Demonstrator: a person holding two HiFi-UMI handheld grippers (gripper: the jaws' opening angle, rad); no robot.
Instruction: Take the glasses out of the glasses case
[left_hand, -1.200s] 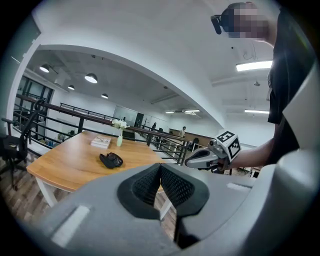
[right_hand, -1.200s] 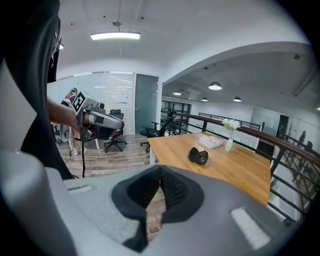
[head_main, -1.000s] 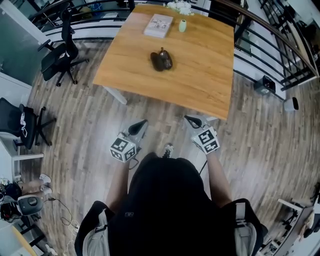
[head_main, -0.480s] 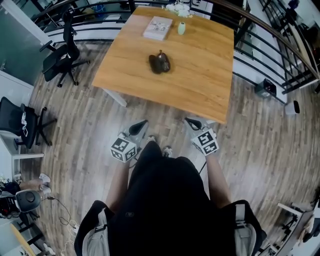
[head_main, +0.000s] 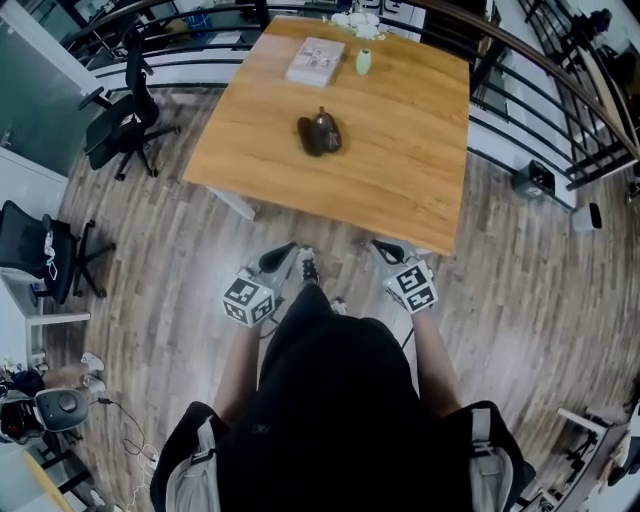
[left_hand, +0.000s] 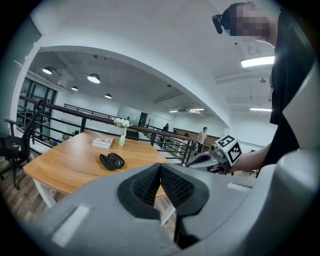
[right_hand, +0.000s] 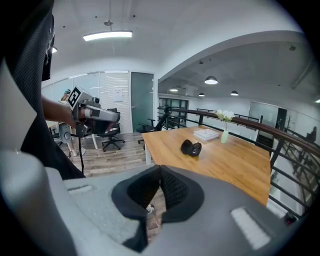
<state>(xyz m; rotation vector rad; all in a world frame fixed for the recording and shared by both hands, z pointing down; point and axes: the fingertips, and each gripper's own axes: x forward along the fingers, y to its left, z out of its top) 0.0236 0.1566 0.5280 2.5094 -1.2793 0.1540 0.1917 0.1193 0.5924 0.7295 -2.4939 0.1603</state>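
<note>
Left gripper: clenched tip to tip, nothing held. Right gripper: same, clenched and empty. Both held low over the floor, just short of the near edge of the table. Case: dark, lying mid-table toward the far left, well apart from both grippers. Open or shut, glasses inside or not: too small to tell. Beyond it at the far edge, book and vase; not involved. Step in hand, as judged: approach, no contact yet. To do it well: step up to the near edge, spread both sets of jaws before arrival, pin the case shell with one gripper and keep the other free for lid or frame. Grip the frame at the bridge or a temple, never the lenses; lift straight up, gently. Risk: light case likely to slide on smooth wood if unpinned.
</note>
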